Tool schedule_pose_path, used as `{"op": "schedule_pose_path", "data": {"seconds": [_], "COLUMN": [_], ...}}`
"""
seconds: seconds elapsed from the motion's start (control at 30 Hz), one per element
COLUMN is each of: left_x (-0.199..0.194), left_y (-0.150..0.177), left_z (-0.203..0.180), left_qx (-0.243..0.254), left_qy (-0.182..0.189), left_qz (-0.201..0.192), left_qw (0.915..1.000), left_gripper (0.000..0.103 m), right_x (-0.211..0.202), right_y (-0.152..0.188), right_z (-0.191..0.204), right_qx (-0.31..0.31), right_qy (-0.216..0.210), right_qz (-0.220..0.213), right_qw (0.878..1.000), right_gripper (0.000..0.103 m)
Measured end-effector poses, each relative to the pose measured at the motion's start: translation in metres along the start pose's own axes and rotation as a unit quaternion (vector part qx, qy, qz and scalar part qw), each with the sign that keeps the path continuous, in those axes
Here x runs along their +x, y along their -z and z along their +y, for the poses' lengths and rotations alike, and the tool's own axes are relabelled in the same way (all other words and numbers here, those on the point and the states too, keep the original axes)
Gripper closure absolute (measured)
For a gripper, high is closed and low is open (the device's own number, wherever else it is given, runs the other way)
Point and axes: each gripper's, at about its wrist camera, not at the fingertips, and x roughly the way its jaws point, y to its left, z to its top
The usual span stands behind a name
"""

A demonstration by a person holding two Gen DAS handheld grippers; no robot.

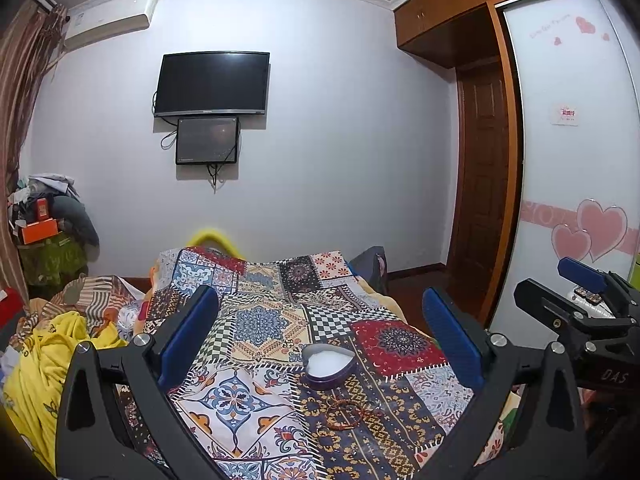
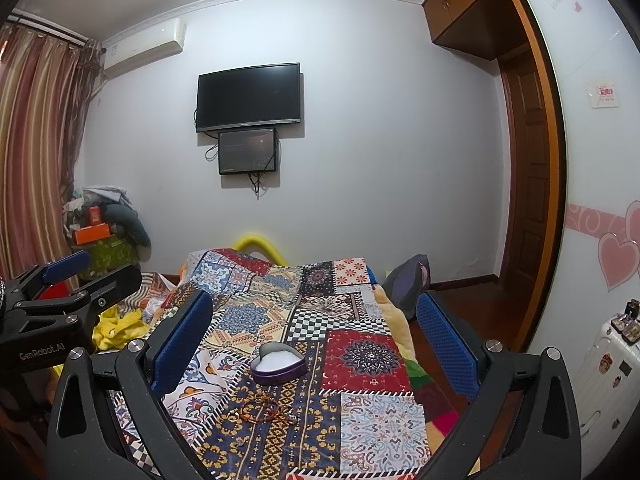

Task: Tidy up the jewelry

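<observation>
A purple heart-shaped box (image 1: 329,365) with white lining stands open on the patchwork bedspread (image 1: 256,320); it also shows in the right wrist view (image 2: 279,364). Just in front of it lies a brown beaded bracelet (image 1: 345,414), also in the right wrist view (image 2: 260,406), with a small ring (image 2: 234,416) and a small silver piece (image 2: 293,416) beside it. My left gripper (image 1: 322,340) is open and empty above the bed, the box between its fingers. My right gripper (image 2: 314,342) is open and empty, held to the right of the left one.
The bed's right edge drops to a wooden floor (image 2: 472,308). A white suitcase (image 2: 612,364) stands at the right by the wardrobe door. Yellow cloth and rumpled bedding (image 1: 48,360) lie left of the bedspread. A cluttered pile (image 2: 104,224) sits in the far left corner.
</observation>
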Motion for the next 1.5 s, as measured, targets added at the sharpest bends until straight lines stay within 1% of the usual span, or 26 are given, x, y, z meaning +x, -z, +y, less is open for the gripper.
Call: {"op": "schedule_pose_path", "data": {"seconds": [1.5], "left_x": [0.0021], "left_y": [0.0026], "left_z": [0.0029], "left_qx": [-0.007], "left_qy": [0.000], "left_qz": [0.006], "left_qw": [1.0000], "left_gripper": [0.001], "right_x": [0.0020], "right_y": [0.0018], "right_z": [0.0041], "right_qx": [-0.003], "right_qy": [-0.003], "right_qz": [0.007], "right_qw": [1.000], "right_gripper": [0.002]}}
